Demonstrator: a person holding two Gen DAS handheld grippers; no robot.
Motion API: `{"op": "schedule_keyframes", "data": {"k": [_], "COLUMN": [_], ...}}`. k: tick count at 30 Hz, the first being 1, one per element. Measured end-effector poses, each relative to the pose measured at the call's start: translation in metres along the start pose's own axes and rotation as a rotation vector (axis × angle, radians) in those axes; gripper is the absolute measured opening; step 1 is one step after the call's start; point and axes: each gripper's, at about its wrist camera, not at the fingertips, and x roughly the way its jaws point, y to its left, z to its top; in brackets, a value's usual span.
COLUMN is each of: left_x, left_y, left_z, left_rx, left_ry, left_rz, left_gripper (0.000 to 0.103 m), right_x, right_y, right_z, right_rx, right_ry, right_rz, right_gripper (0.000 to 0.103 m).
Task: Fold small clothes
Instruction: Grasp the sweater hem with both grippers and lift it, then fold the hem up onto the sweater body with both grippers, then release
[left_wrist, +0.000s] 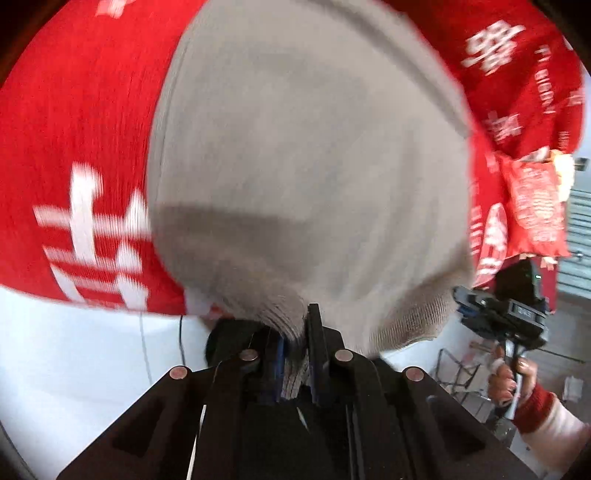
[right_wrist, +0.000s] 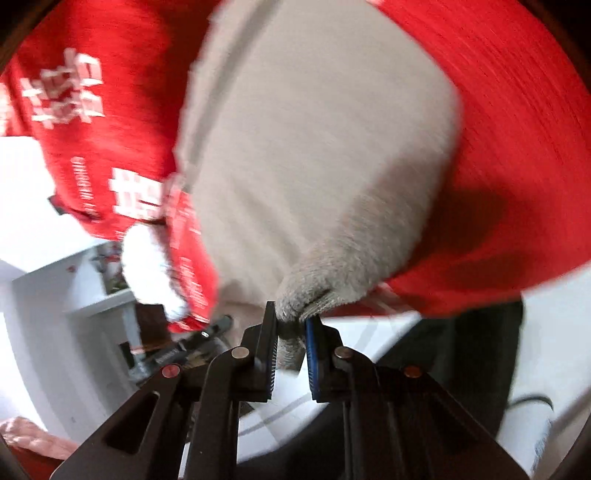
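A small grey knit garment (left_wrist: 303, 155) hangs in the air and fills most of both views. My left gripper (left_wrist: 295, 332) is shut on a bunched edge of it, with folds pressed between the blue pads. My right gripper (right_wrist: 290, 321) is shut on another ribbed corner of the grey garment (right_wrist: 317, 166), the cloth pinched at the fingertips. In the left wrist view the right gripper (left_wrist: 498, 314) shows at the right, held by a hand (left_wrist: 513, 380). Both pictures are blurred.
Behind the garment is a person's red sweater (left_wrist: 74, 110) with white lettering, close to both grippers. A white surface (left_wrist: 92, 369) lies below on the left. A white cuff (right_wrist: 147, 266) and room furniture (right_wrist: 92, 295) show at the left of the right wrist view.
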Motion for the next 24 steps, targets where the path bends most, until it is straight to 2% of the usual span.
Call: {"op": "schedule_keyframes", "data": {"k": [3,5,11,15,18,22,24], "left_x": [-0.029,-0.044,-0.055,-0.048,-0.036,-0.038,-0.042], "left_y": [-0.003,-0.007,-0.014,-0.023,-0.036,-0.035,-0.037], "left_z": [0.038,0.067,0.144,0.174,0.18,0.186,0.19], "left_rx": [0.021,0.033,0.026,0.033,0.026,-0.001,-0.005], "left_ry": [-0.075,-0.125,-0.233,-0.258,-0.251,-0.227,-0.228], "left_rz": [-0.038,-0.039,0.036,0.121,0.141,0.168,0.198], "left_gripper": [0.011,0.011,0.011,0.011,0.011,0.012,0.012], "right_x": [-0.01,-0.009,-0.003,-0.001,-0.004,-0.005,-0.006], "right_y": [0.029,0.041,0.069,0.066,0.06,0.058,0.058], "right_z": [0.03,0.047,0.114,0.141,0.154,0.167,0.172], "right_rx": [-0.028,-0.048,-0.081,-0.024,0.008,0.028,0.029], "right_ry": [-0.055,-0.074,-0.103,-0.131,-0.131,-0.103,-0.09], "right_rz": [0.073,0.087,0.026,-0.009,-0.022,-0.045,-0.053], "right_gripper": [0.015,0.015,0.015,0.015,0.016,0.018,0.024]}}
